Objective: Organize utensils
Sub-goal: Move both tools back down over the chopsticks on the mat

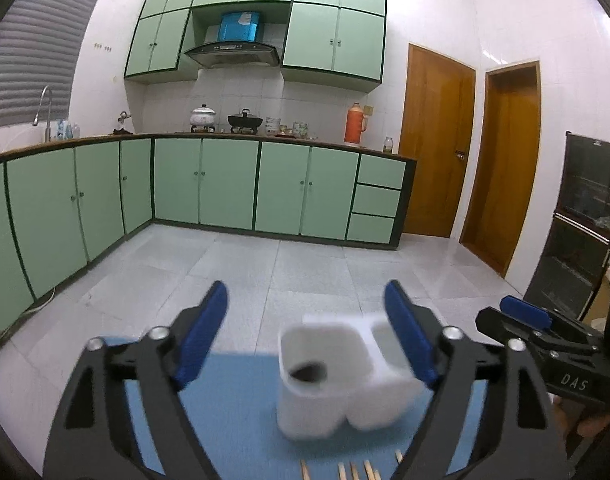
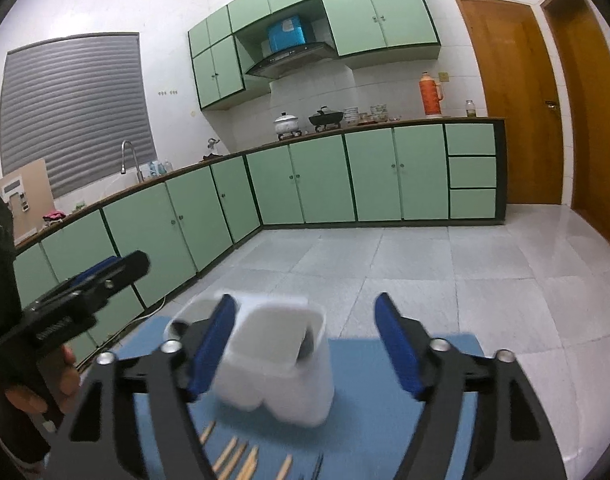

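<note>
Standing beyond both grippers' parted fingers, white holder [image 1: 337, 376] (blurred), chopsticks [image 2: 241, 456] nearer

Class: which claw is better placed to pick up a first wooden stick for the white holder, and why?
Right, probably: more sticks show below the open right claw than below the left claw, with the holder just beyond.

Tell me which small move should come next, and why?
Probably lower the right gripper to the wooden chopsticks on the blue mat: both grippers are open and empty, and the white holder seems empty.
</note>
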The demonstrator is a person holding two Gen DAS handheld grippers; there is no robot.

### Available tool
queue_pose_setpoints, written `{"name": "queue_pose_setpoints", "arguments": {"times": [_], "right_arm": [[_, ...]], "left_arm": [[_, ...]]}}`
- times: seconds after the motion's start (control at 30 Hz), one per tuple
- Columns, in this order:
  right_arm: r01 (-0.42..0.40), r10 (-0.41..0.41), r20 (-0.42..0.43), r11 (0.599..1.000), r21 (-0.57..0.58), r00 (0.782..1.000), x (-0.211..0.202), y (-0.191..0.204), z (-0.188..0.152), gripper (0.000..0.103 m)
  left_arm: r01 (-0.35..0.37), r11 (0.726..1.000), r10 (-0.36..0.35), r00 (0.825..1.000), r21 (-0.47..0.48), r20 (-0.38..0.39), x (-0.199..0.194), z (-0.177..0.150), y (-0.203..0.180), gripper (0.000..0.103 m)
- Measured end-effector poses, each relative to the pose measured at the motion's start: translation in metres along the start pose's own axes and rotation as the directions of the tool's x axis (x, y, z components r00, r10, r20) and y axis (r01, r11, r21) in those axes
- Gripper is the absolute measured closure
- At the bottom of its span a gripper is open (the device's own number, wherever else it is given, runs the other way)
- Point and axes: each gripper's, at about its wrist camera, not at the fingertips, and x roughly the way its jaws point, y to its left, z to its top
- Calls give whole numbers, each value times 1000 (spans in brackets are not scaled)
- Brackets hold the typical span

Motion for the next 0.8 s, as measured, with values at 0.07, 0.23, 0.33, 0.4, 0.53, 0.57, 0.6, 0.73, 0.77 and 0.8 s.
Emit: {"name": "queue_pose_setpoints", "arguments": {"times": [0.07, 0.23, 0.33, 0.4, 0.53, 0.57, 0.6, 0.73, 0.77, 0.8], "right_arm": [[18, -18, -15, 1000, 5, 1000, -22, 3, -18, 18], [44, -42, -72, 999, 21, 996, -65, 11, -59, 17], [60, -55, -115, 997, 40, 992, -89, 13, -86, 17], [78, -72, -135, 996, 41, 988, -102, 14, -101, 17], [103, -91, -174, 993, 61, 981, -125, 14, -129, 22], [110, -97, -183, 992, 64, 978, -131, 14, -136, 23], [114, -100, -190, 991, 65, 977, -133, 13, -139, 27], [125, -103, -258, 990, 71, 961, -140, 15, -162, 44], [127, -105, -276, 990, 63, 955, -140, 16, -167, 49], [127, -105, -290, 990, 57, 951, -140, 18, -169, 54]], "left_arm": [[-16, 1000, 16, 1000, 1, -14, -21, -13, -2, 15], [-30, 999, 27, 988, -20, -150, -63, -61, -1, 14], [-38, 999, 31, 972, -27, -233, -85, -93, 2, 14], [-43, 999, 37, 961, -16, -275, -95, -112, 4, 14], [-59, 998, 56, 934, 2, -352, -115, -147, 3, 14], [-58, 998, 57, 930, 7, -364, -118, -153, 2, 14], [-60, 998, 60, 923, 12, -380, -120, -159, 2, 14], [-58, 998, 65, 904, 31, -422, -122, -172, -3, 23], [-59, 998, 70, 898, 37, -434, -122, -175, -2, 25], [-57, 998, 67, 895, 36, -440, -121, -176, -2, 27]]}}
